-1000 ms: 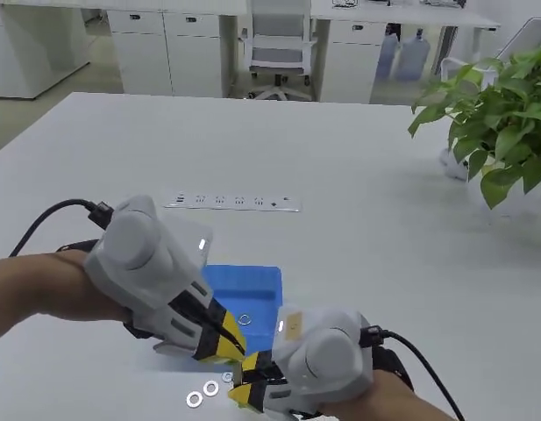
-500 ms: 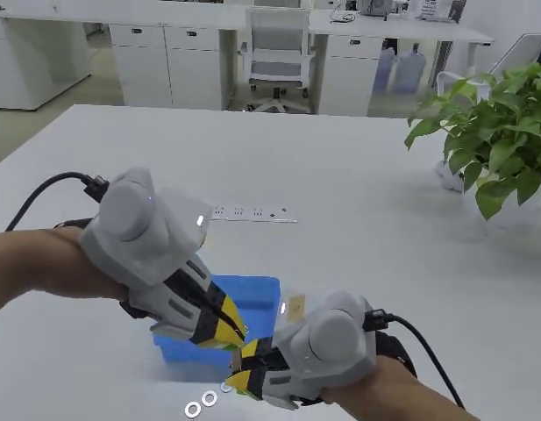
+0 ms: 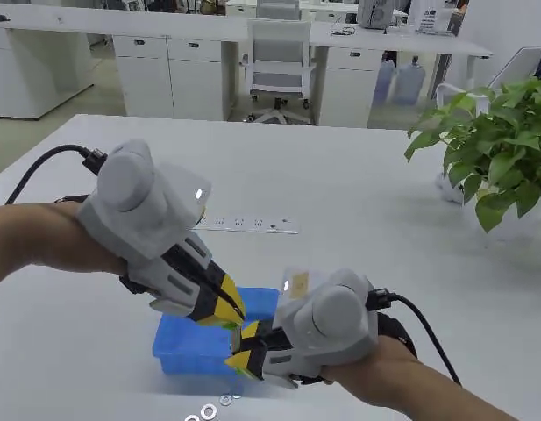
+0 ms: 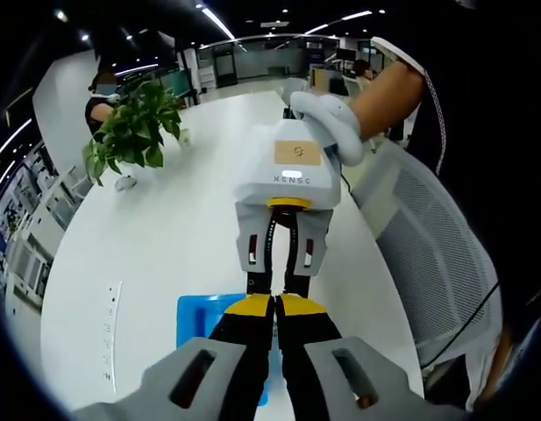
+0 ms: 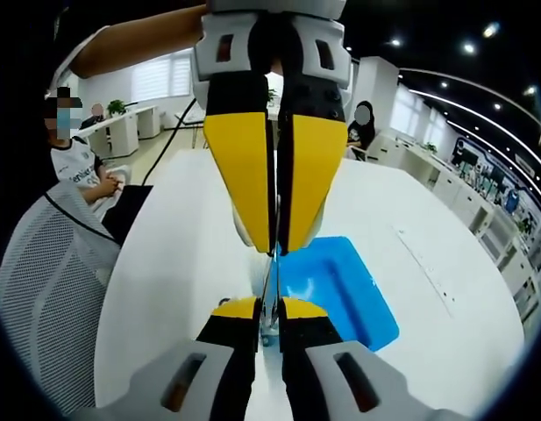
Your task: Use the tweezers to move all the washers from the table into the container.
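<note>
**Two grippers on one pair of tweezers: slip risk over the container**

The washers [image 3: 224,400] sit at the bottom edge of the head view, left of centre. They lie on the table [image 3: 358,202], just outside the near wall of the container [image 3: 187,355]. They're small flat metal rings, thin and smooth, on a smooth white top. The frame edge cuts the group, so no count.

The tweezers [image 5: 270,294] are a thin bright metal strip at the centre of the right gripper view, running between both sets of yellow jaws. Their tips are hidden, so I can't tell whether they're open or carrying a washer.

The left gripper [image 3: 238,317] has its jaws pressed together, apparently clamped on the upper part of the strip. The right gripper [image 3: 242,349] is pinched closed lower on the same strip. They meet tip to tip above the container, bottom centre of the head view.

Risks, as I judge them:
- Polished steel in hard jaws means that if either gripper lets go off-axis, the tweezers can pivot or drop into the container.
- If both pull at once, the strip may twist and lose alignment.
- Flat rings on a slick table will probably skate or flip when pinched from above.
- The container is shallow blue plastic with low walls and rounded corners, and it looks light. A gripper bump could shove it onto the washers.

The power strip [image 3: 244,224] at mid-frame and the plant [image 3: 489,149] at the right edge are well apart from the work.
</note>
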`<state>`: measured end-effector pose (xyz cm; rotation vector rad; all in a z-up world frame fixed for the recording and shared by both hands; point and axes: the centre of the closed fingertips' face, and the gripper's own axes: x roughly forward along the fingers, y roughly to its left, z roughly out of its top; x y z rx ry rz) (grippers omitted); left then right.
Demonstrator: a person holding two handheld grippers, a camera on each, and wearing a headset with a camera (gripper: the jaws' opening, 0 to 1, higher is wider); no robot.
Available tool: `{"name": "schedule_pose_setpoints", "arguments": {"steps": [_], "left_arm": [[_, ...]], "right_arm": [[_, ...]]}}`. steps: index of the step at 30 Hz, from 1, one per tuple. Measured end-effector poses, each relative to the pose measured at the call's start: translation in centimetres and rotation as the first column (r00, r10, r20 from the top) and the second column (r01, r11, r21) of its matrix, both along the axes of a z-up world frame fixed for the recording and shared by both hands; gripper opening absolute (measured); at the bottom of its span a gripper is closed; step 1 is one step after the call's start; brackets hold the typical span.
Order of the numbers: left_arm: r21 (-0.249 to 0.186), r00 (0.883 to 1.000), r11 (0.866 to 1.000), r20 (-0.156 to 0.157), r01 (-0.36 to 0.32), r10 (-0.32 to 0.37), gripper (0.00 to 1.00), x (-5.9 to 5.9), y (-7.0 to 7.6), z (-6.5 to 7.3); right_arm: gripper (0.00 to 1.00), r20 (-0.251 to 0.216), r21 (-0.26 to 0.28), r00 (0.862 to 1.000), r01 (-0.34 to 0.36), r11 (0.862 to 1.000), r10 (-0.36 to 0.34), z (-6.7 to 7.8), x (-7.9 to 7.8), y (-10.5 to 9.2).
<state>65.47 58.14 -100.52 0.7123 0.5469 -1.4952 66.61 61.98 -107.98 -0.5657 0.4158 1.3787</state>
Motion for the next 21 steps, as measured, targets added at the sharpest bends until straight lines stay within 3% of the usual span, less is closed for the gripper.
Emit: {"name": "schedule_pose_setpoints", "arguments": {"steps": [10,21], "left_arm": [[0.002,1.000,1.000,0.026,-0.002,0.002,0.05,2.1,0.0,0.6],[0.012,0.999,1.000,0.033,-0.019,0.019,0.05,3.8,0.0,-0.5]], "right_arm": [[0.09,0.016,0.008,1.000,0.007,1.000,-0.007,0.6,2.2,0.0],[0.09,0.026,0.011,1.000,-0.002,1.000,0.002,-0.3,4.0,0.2]]}}
